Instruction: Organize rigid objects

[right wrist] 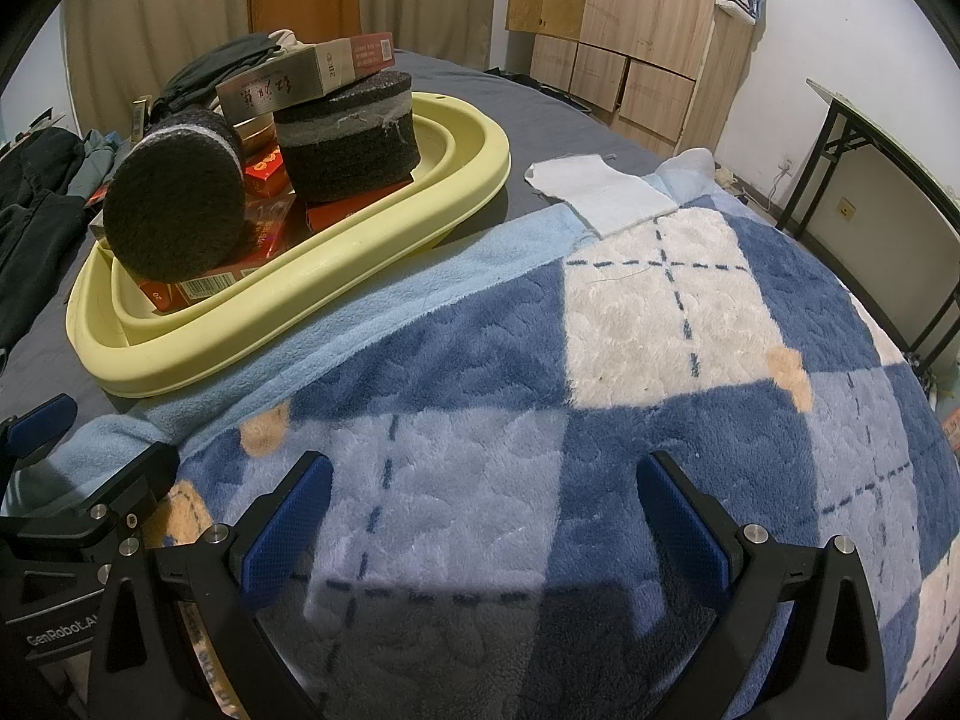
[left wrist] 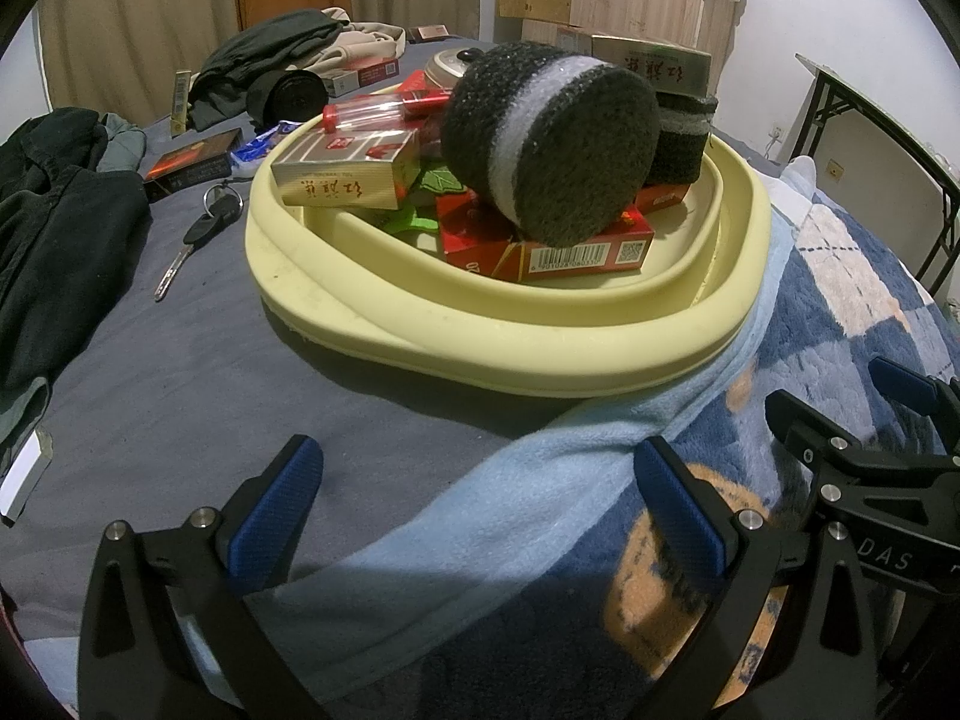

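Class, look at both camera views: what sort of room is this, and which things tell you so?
Most likely a bedroom. A plaid fleece blanket covers what seems to be a bed, clothes lie loose on the grey sheet, and a wooden wardrobe stands against the wall.

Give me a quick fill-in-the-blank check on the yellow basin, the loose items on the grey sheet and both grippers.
1. The pale yellow plastic basin sits partly on the grey sheet and partly on the ____ blanket.
2. The round dark felt pad with a grey stripe rests on a ____ carton.
3. The black-handled key lies ____ the basin.
4. The left gripper and right gripper are both ____.

Missing words: checked; red; outside; open
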Motion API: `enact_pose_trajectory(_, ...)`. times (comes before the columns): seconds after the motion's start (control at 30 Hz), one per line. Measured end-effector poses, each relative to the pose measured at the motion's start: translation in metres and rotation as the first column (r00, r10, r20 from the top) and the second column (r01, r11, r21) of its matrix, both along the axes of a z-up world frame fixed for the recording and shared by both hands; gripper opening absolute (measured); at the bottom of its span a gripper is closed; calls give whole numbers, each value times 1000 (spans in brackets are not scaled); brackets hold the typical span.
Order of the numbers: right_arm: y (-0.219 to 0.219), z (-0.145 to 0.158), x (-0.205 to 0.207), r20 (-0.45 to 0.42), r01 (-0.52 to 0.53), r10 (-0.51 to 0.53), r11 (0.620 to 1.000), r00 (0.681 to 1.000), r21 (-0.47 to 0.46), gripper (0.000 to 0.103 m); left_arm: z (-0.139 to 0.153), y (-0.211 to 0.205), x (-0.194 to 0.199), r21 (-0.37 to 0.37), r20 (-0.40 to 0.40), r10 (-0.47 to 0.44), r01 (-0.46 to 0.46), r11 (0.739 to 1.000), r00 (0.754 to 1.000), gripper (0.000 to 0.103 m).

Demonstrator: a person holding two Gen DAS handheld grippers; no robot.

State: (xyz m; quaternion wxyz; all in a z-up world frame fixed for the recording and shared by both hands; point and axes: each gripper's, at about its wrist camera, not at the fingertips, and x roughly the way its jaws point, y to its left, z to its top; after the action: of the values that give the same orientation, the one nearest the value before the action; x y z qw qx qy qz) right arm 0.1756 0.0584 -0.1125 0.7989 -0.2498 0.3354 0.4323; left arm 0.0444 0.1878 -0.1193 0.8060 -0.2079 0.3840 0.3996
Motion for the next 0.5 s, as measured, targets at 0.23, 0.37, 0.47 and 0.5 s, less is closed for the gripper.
enact_pose_trajectory(0.23,1,0,-1,0,0,0,1000,1000,0,103,0,0,0,0,0,0,0,1000,1000,103)
enact_pose_trajectory(0.37,1,0,-1,0,0,0,1000,1000,0,103,0,0,0,0,0,0,0,1000,1000,103)
enact_pose_trajectory(0.47,0,0,-1,0,0,0,1000,1000,0,103,0,0,0,0,0,0,0,1000,1000,103)
enact_pose_trajectory(0.5,0,0,-1,0,0,0,1000,1000,0,103,0,0,0,0,0,0,0,1000,1000,103)
